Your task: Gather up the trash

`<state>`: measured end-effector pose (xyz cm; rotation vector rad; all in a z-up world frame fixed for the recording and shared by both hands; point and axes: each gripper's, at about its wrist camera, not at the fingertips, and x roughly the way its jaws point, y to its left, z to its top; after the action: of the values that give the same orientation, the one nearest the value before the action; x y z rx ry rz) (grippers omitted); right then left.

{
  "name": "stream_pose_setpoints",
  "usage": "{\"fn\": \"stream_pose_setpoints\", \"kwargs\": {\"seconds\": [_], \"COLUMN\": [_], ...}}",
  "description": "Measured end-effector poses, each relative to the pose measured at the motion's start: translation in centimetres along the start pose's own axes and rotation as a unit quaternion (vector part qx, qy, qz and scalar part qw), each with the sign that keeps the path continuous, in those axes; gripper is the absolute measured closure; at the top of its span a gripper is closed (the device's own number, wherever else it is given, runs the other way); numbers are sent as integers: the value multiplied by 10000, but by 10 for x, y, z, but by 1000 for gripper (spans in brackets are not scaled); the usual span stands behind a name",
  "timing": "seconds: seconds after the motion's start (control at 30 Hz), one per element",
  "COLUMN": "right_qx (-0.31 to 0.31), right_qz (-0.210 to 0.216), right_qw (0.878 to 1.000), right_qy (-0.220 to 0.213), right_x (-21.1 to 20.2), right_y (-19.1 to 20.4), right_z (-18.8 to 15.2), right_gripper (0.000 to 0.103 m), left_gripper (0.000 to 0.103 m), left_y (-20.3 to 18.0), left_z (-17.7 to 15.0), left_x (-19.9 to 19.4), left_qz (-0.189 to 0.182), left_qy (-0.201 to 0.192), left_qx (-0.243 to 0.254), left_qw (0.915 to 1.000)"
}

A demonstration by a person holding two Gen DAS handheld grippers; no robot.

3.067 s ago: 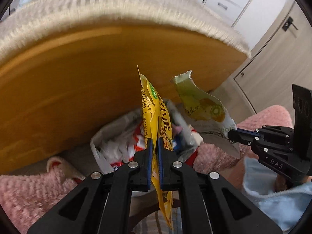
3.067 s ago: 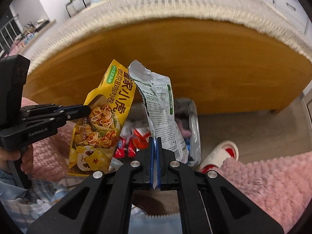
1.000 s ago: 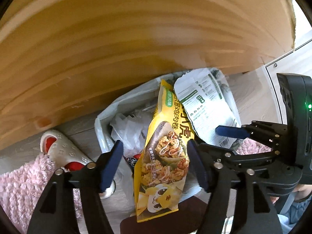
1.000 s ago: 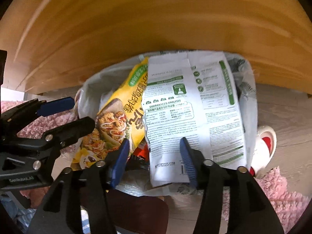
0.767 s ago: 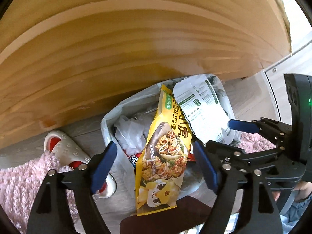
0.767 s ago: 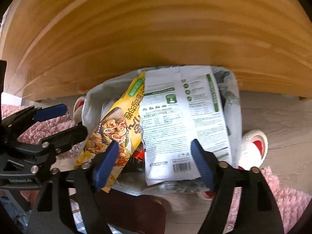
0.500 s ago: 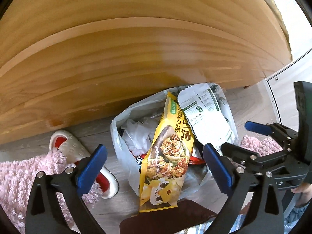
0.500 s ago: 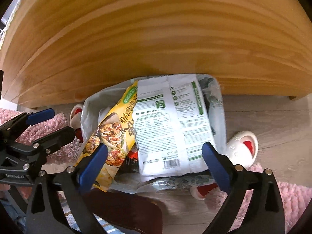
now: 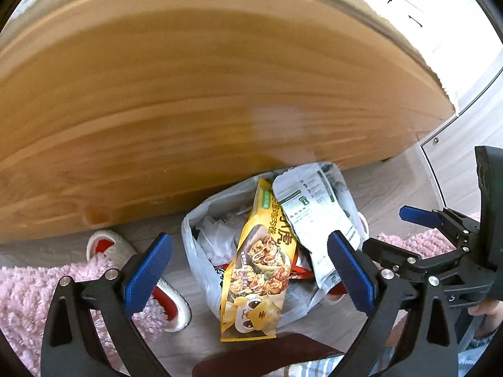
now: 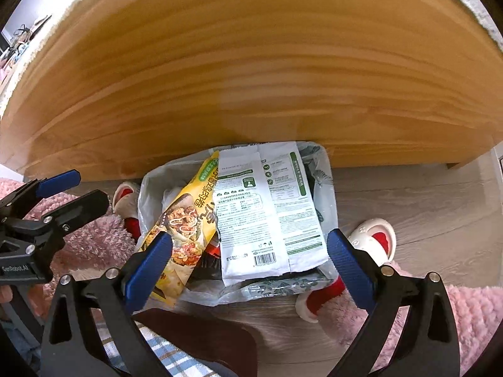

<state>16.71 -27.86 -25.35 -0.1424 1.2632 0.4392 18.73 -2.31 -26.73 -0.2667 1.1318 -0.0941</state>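
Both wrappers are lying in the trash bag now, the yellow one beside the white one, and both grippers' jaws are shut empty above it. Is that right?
Not quite: the jaws stand wide open, having just opened. Both wrist views show the left gripper and right gripper empty above the trash bag, with the yellow wrapper beside the white wrapper.

Wood floor (image 10: 408, 194): trash bag (image 10: 151, 194), slippers (image 10: 374, 238), pink rug (image 10: 471, 314).

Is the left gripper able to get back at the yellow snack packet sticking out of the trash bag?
Probably yes: the left gripper hangs open above the yellow snack packet, nothing between them.
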Motion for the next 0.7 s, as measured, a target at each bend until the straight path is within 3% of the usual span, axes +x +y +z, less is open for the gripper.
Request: {"fn": "stream_pose_setpoints", "kwargs": {"seconds": [0.7], "right_qx": [39], "right_qz": [-52], "right_qw": [9980], "right_qy": [-627], "right_x": [-82], "right_y": [6], "right_z": [-4], "right_gripper": [9], "left_gripper": [8], "left_y": [-7], "left_z": [7], "left_x": [-92], "left_qz": [-174], "left_qy": [-864], "left_qx": [229], "left_qw": [9958]}}
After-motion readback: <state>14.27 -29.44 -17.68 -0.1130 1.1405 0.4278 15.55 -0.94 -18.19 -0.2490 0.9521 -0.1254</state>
